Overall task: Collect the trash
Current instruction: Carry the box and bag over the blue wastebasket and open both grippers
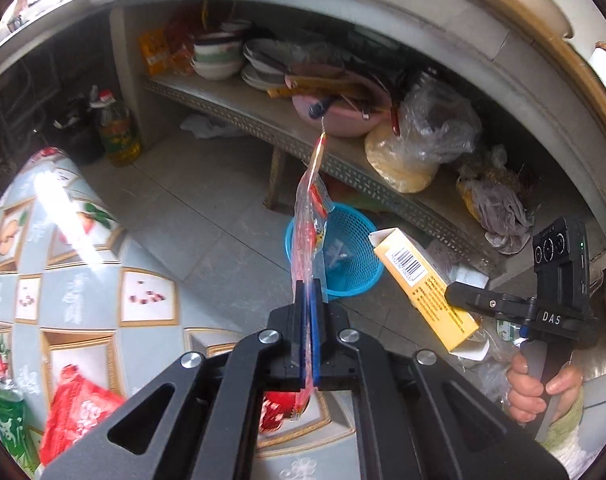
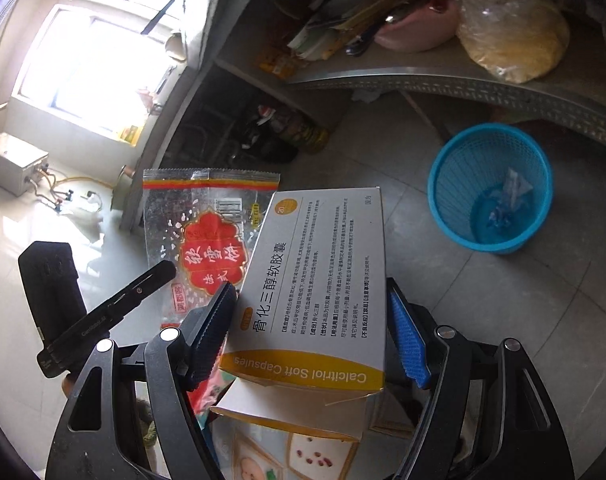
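Both hands are loaded so it's one trip: the left gripper (image 1: 309,300) is pressed tight on a flimsy clear snack wrapper (image 1: 311,216), edge-on so it dangles, while the right gripper (image 2: 309,330) pinches the wide capsule box (image 2: 323,280) across its sides. Blue bin (image 2: 491,188) sits on the floor ahead, under the shelf (image 1: 263,120).

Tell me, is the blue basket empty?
Not empty. The blue basket stands upright on the floor, with a few crumpled clear wrappers lying at its bottom.
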Tool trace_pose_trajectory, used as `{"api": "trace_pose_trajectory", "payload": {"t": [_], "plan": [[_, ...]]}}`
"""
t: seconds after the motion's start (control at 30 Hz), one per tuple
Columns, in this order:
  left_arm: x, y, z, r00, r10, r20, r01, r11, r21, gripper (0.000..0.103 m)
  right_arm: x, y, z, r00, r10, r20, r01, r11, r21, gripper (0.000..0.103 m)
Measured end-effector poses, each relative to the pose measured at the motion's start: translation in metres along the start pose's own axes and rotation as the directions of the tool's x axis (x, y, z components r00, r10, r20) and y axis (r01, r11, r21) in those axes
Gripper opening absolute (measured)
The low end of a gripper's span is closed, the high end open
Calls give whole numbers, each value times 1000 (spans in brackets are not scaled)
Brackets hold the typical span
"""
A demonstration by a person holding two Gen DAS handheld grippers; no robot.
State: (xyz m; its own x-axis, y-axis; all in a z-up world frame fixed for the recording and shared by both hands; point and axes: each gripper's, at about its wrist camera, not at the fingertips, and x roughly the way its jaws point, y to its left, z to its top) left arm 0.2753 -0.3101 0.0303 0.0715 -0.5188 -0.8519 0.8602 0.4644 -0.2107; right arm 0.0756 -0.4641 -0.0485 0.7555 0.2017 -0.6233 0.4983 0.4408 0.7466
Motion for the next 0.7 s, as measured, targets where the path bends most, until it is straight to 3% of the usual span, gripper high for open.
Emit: {"api": "trace_pose_trajectory", "payload": {"t": [0.33,0.53,0.6,0.63,0.7], "plan": [[125,-28,43,985,-17,-173,16,1000,-10,2,26,-92,39,996,-87,20,81,976,204,69],[182,-40,79,984,-44,-173,37,998,-44,4,50,-127,82,989,-135,68,116,966,230,75],[195,-42,89,988,-54,-147,46,997,-59,19,56,-141,91,987,-135,83,112,965,238,82],[201,-43,93,988,-49,-145,41,997,-61,32,61,-149,93,986,-139,88,114,963,243,84],[209,-46,96,989,-37,-144,29,998,-63,36,71,-164,92,981,-186,62,163,951,262,84]]}}
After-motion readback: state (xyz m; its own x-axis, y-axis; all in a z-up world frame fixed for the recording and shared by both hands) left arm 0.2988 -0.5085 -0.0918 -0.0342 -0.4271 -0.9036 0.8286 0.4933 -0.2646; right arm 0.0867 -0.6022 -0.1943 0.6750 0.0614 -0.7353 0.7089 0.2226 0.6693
